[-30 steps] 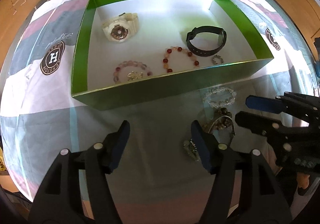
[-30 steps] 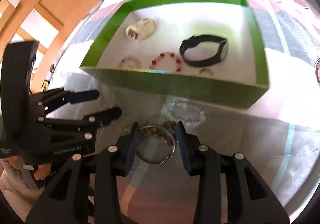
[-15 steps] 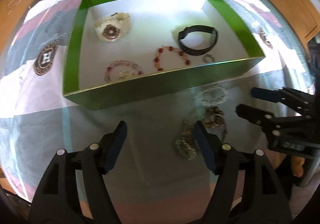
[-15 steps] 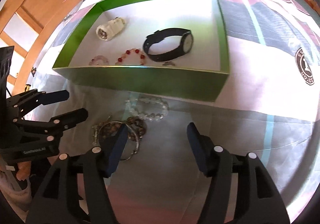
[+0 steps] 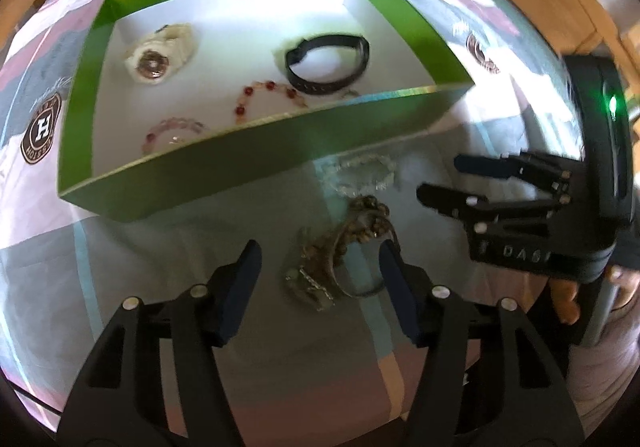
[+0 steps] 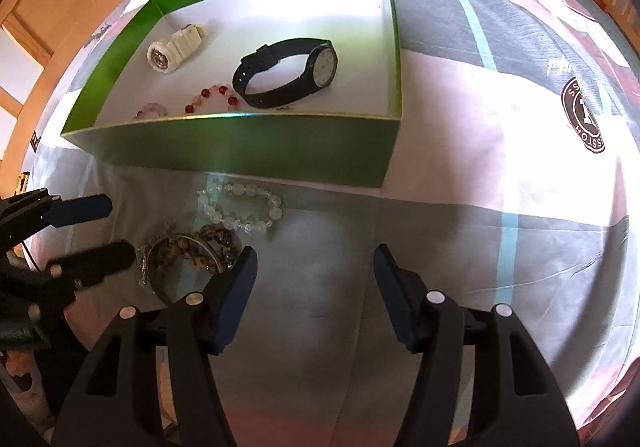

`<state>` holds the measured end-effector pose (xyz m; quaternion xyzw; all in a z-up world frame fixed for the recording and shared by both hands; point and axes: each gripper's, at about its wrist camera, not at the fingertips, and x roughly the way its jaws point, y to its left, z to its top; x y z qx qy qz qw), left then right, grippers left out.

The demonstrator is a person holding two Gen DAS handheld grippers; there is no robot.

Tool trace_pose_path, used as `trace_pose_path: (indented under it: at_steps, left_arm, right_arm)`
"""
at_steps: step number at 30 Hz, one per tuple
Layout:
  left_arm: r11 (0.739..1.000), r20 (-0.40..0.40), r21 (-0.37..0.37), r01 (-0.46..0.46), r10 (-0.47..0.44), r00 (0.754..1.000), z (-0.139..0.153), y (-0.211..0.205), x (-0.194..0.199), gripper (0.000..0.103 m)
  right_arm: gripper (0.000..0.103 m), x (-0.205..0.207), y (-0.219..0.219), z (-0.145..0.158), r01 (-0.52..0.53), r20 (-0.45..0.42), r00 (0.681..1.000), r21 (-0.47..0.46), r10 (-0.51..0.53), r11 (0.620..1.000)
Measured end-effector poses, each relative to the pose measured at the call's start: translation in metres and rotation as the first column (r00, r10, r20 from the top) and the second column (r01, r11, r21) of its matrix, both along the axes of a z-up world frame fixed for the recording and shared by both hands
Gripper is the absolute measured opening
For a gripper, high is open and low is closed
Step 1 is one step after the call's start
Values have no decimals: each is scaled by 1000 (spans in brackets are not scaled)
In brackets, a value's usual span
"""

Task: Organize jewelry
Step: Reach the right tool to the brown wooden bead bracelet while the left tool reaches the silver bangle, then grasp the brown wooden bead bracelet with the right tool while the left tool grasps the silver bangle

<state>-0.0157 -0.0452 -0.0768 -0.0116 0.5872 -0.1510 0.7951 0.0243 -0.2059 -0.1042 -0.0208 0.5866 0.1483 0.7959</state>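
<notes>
Left wrist view shows the left tool (image 5: 318, 267) with its jaws wide apart and empty, straddling a tangled pile of brown bead bracelets and thin metal bangles (image 5: 344, 247) that lies on the patchwork bedspread (image 5: 160, 267). Just beyond the pile, a clear crystal bead bracelet (image 6: 240, 209) rests near the front wall of the shallow green cardboard box with a white floor (image 6: 240, 155). Already inside the box are a cream chunky watch (image 6: 174, 47), a black strap watch (image 6: 288, 73), a red and pink bead bracelet (image 5: 268, 99), a pale pink bead bracelet (image 5: 176, 129) and what looks like a small ring, mostly hidden by the wall.

The right tool (image 6: 316, 283) is also spread open and holds nothing, hovering over bare bedspread to the right of the pile.

The main risk, as I judge it, is the tangle: closing on one bangle could drag its neighbours along, or let a thin ring slip from the pads. The soft bedspread may also bunch into the grip. The box's near wall stands between the pile and the open white floor, so anything carried must be lifted over it; a low pass could catch the light box and shove it. Free floor remains along the box's far side. The two tools sit close together, so collision is possible.
</notes>
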Motion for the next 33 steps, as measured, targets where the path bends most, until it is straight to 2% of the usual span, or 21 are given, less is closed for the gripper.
trace_pose_path:
  at_steps: [1,3,7,9,19,22,29,33]
  left_arm:
    - [999,-13,32,8,-8,1000,-5,-4,-1,51]
    - [997,-42,73,14,-11,999,-15,-9,-1,27]
    - [997,-38,75,10,-7,999,-17,-9,-2,16]
    - [997,-17,72,9,-8,1000,-13,-9,-2,5]
    - [997,33,-19,-76,77,996,9,14,5,4]
    - [993,48,-14,-115,115,992,13,23,6,4]
    - [981,1,-23,-191,191,982,13,57,10,5]
    - [970,-25,-41,-240,239,971,12,79,13,5]
  right_arm:
    - [61,0,-2,-1,2,-3,1000,-3,-2,1000]
    - [61,0,-2,-2,8,-13,1000,-7,-8,1000]
    - [61,0,-3,-4,10,-19,1000,-11,-10,1000]
    - [61,0,-2,-4,6,-17,1000,-12,-6,1000]
    - [61,1,4,-5,1,-14,1000,-20,-1,1000]
    - [61,2,6,-6,2,-15,1000,-23,-2,1000]
    - [61,3,18,-4,-15,-5,1000,-2,15,1000]
    - [61,-1,31,6,-54,26,998,73,53,996]
